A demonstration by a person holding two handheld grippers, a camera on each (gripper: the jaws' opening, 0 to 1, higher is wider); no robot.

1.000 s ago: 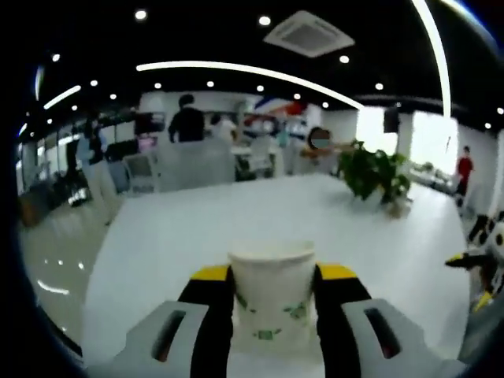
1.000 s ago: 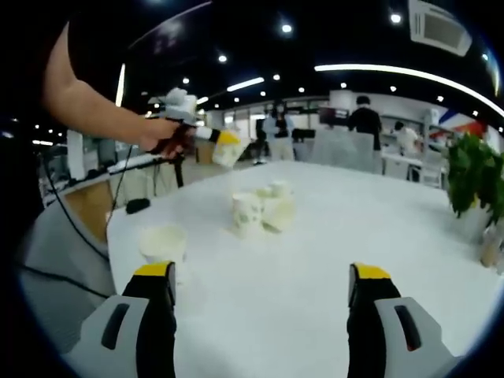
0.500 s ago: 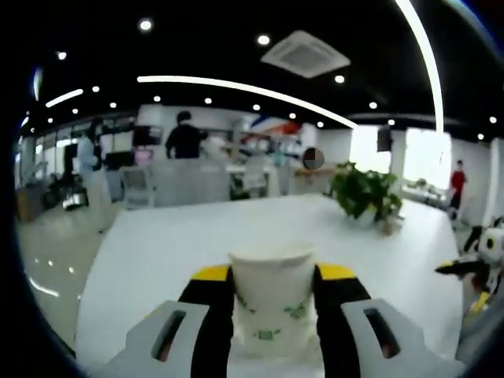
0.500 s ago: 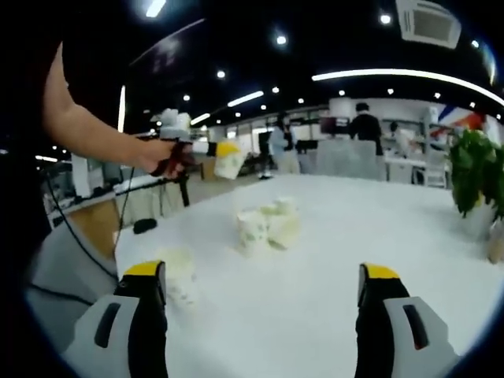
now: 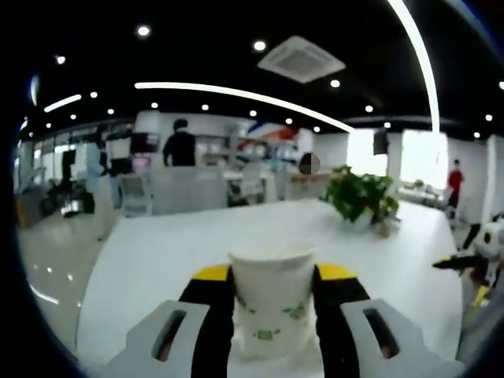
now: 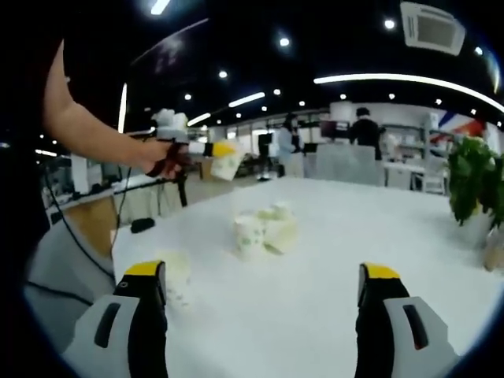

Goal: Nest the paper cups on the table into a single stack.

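A white paper cup (image 5: pixel 272 301) with green print stands upright between the yellow-tipped jaws of my left gripper (image 5: pixel 272 276), which is shut on it above the white table (image 5: pixel 173 252). In the right gripper view the same left gripper (image 6: pixel 223 154) hangs in the air at the left, held by a hand, with the cup (image 6: pixel 226 164) in it. My right gripper (image 6: pixel 261 277) is open over the table (image 6: pixel 354 228). A cluster of several paper cups (image 6: pixel 264 228) sits mid-table, some upright, some lying. Another cup (image 6: pixel 176 274) stands by my right gripper's left jaw.
A potted plant (image 5: pixel 362 201) stands on the table's far right side; it also shows at the right edge as the plant (image 6: pixel 471 185). Chairs, desks and people fill the office behind. The other gripper (image 5: pixel 476 264) enters at the right edge. A black cable (image 6: pixel 75 228) hangs at the table's left end.
Both views have shifted slightly with the hands. The left gripper still holds its cup in the air. The near cup has come closer to the right gripper's left jaw.
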